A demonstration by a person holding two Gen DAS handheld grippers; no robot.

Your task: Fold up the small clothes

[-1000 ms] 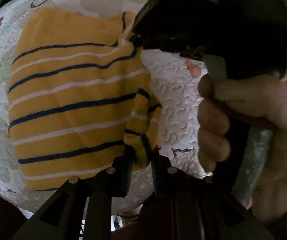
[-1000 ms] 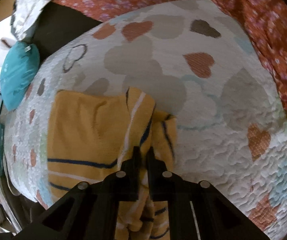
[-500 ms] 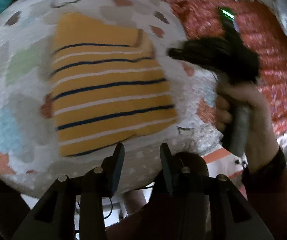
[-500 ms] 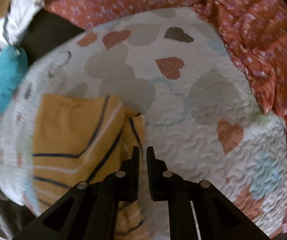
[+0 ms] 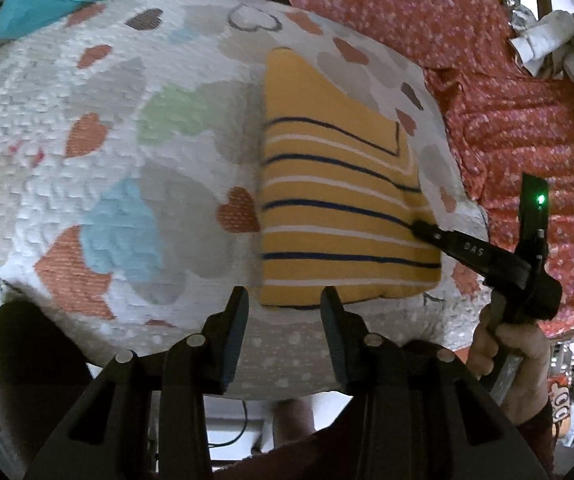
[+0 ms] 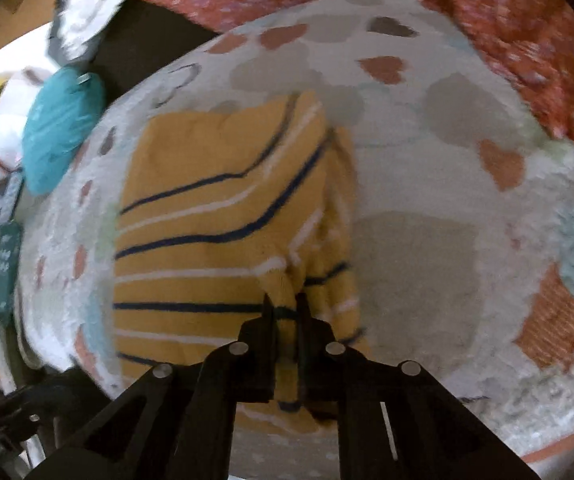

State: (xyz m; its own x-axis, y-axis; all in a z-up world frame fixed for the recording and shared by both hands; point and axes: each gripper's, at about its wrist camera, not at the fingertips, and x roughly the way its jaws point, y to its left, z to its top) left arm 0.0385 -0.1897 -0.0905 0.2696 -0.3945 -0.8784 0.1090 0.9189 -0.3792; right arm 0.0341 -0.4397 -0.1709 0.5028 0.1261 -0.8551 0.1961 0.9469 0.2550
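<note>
One yellow striped garment (image 5: 343,208), folded, lay on the heart-print quilt (image 5: 135,152); right gripper (image 6: 285,312) pinched a raised fold at its right edge, left gripper (image 5: 283,312) spread wide, off the near hem. Risked dragging the stack askew if pulled while clamped. Blurred in right view; layers beneath the pinch hidden
</note>
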